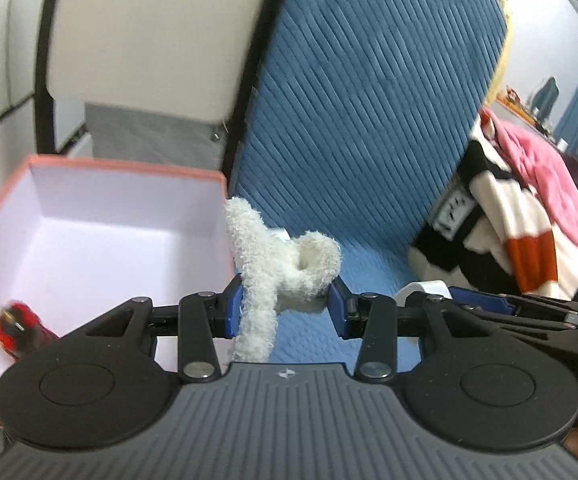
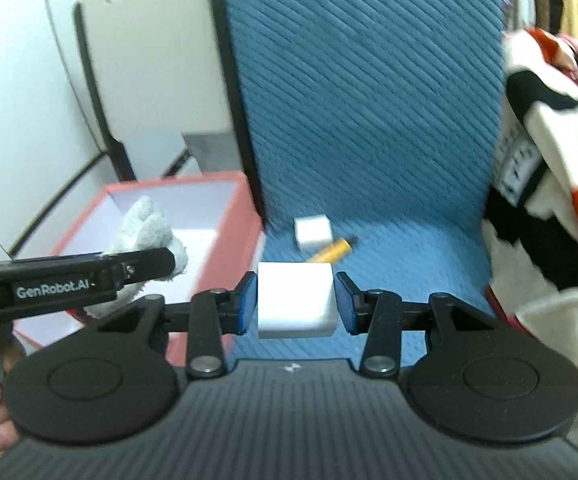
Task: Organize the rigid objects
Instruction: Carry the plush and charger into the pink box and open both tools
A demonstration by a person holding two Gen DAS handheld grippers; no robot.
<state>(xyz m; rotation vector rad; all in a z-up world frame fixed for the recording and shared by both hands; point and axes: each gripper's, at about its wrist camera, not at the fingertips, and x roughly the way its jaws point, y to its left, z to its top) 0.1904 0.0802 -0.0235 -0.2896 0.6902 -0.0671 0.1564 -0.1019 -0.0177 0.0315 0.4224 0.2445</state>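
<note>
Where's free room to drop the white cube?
Most of the pink box's white floor is bare; only a red object sits near its corner. Blue mat right of the small white block and yellow tube is open.

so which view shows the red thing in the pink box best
The left wrist view: the red object lies in the near left corner of the pink box, though blurred. In the right wrist view the left gripper and its fluffy white item cover that part; no red object shows.
</note>
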